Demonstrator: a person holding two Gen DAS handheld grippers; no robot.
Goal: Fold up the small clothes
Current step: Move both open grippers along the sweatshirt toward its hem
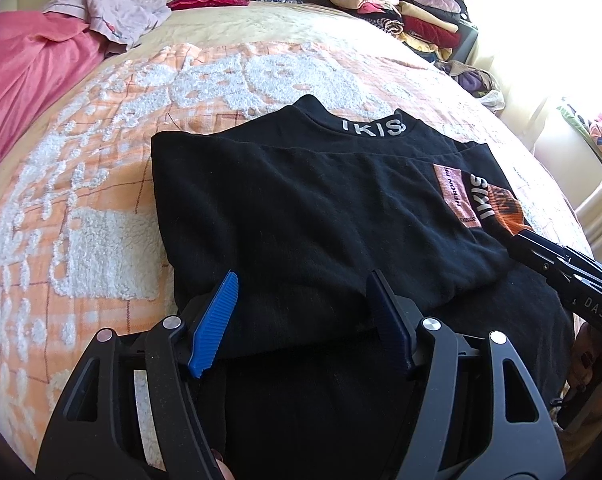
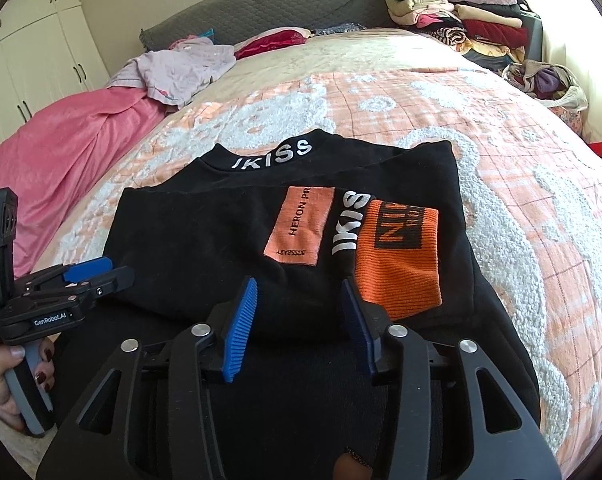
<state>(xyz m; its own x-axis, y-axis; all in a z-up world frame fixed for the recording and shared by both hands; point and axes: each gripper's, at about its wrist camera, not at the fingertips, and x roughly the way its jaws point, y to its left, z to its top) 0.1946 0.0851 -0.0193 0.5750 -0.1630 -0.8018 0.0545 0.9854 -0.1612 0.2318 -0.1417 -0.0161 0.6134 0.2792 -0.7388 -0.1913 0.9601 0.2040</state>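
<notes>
The black top (image 2: 205,248) reads "IKISS" on its collar (image 2: 273,156); its orange patch (image 2: 301,224) says "HERON PR". Left gripper (image 1: 301,300) and right gripper (image 2: 301,308) are spread, empty.

Sunlit bedroom (image 2: 421,92), white wardrobe (image 2: 41,52)

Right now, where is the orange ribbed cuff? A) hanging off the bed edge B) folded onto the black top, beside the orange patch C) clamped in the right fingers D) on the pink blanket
B: the orange ribbed cuff lies flat on the black top, just right of the orange patch, clear of the right gripper.
</notes>
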